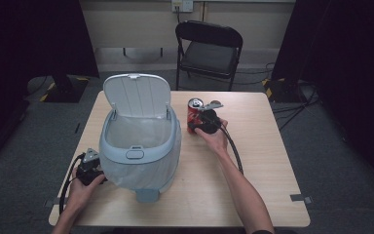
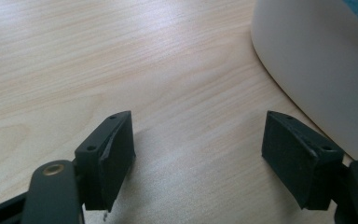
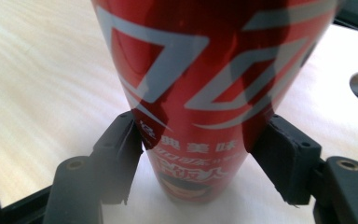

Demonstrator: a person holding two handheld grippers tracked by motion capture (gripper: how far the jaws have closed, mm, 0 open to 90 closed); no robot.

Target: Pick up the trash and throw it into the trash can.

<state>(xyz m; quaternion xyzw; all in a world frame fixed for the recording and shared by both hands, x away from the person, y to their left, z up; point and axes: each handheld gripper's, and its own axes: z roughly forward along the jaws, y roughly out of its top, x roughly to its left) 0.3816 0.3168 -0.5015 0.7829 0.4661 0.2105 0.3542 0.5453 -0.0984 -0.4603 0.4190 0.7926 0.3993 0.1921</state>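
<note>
Nearest, the left gripper (image 1: 88, 171) sits released on the tabletop (image 1: 253, 165) at the bin's (image 1: 141, 146) 8 o'clock. Further out, at the bin's 2 o'clock, the right gripper (image 3: 196, 151) has its fingers (image 3: 279, 156) clenched low on the upright red can (image 1: 195, 115). I'd squeeze gently, lift straight up, then swing over the open bin so it doesn't clip the rim.

The red metal drink can (image 3: 205, 93) is showing white Chinese characters reading 美味 near its base, beneath large white angular lettering.
</note>
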